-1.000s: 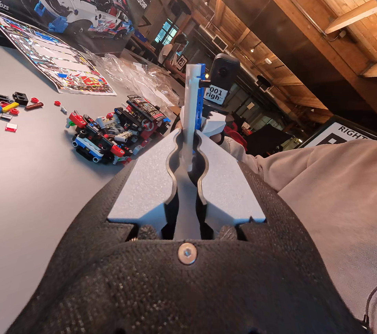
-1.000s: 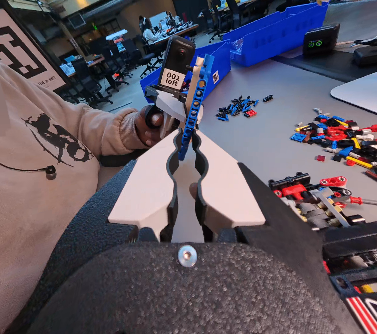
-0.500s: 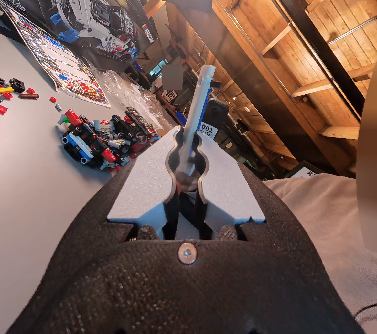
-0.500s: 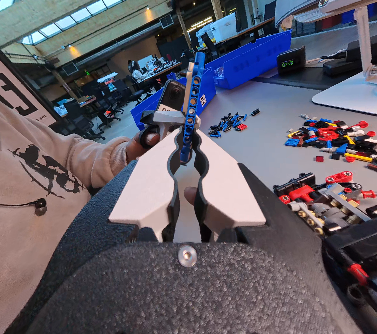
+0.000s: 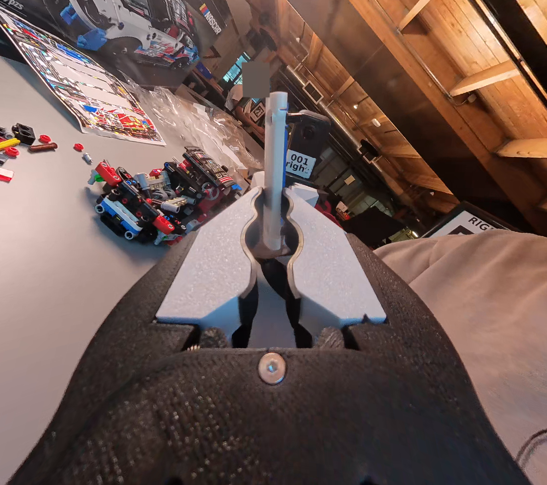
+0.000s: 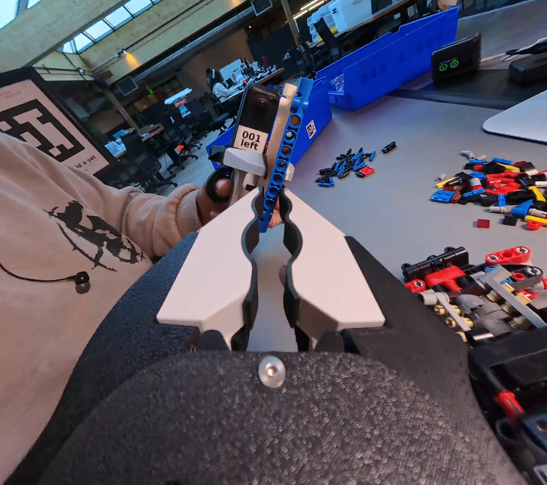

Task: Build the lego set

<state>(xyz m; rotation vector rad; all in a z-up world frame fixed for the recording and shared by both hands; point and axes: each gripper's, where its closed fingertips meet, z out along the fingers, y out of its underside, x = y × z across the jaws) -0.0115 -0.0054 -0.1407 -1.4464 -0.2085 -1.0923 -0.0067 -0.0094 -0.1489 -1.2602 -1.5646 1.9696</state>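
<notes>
Left tool (image 5: 273, 195) pinches long light-grey plastic beam (image 5: 275, 162) near its lower end, held up off grey worktop (image 5: 44, 233). Right tool (image 6: 270, 195) pinches long blue holed plastic beam (image 6: 282, 156), which lies flat against the grey one; probably joined, contact partly hidden. Half-built red, black and blue car chassis (image 5: 159, 198) sits mid-worktop, loose coloured bricks (image 6: 497, 189) toward far edge

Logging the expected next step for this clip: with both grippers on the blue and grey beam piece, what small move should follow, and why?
Probably squeeze the two beams together. The left gripper and right gripper both clamp the grey beam paired with the blue beam in mid-air, above the table, so seating them seems next.
</notes>
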